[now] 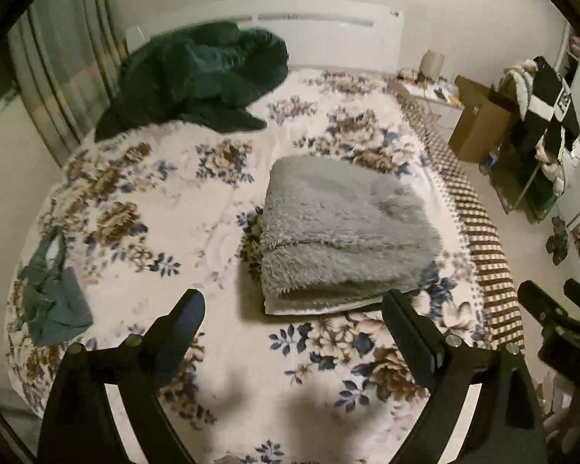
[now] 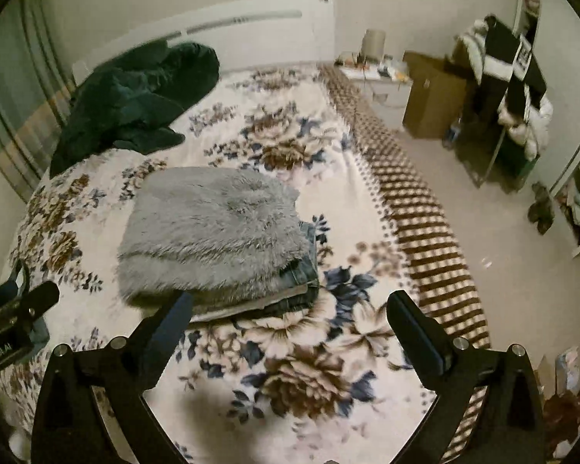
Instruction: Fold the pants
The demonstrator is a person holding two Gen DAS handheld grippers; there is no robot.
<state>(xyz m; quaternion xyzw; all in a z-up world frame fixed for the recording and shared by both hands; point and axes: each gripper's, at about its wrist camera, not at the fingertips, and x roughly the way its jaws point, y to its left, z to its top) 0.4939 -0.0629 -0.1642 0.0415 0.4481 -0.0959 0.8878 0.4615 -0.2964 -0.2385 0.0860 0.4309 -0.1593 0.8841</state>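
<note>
Both the left gripper [image 1: 292,309] and right gripper [image 2: 290,309] are hovering, fingers spread wide and empty, near the folded grey fuzzy pants [image 1: 340,228] (lying atop folded jeans [image 2: 303,274]) on the floral bedspread [image 2: 297,367].

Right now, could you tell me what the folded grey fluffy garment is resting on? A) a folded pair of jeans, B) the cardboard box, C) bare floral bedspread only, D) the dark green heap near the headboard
A: in the right wrist view, folded denim jeans stick out from under the grey fluffy garment on the floral bedspread.
</note>
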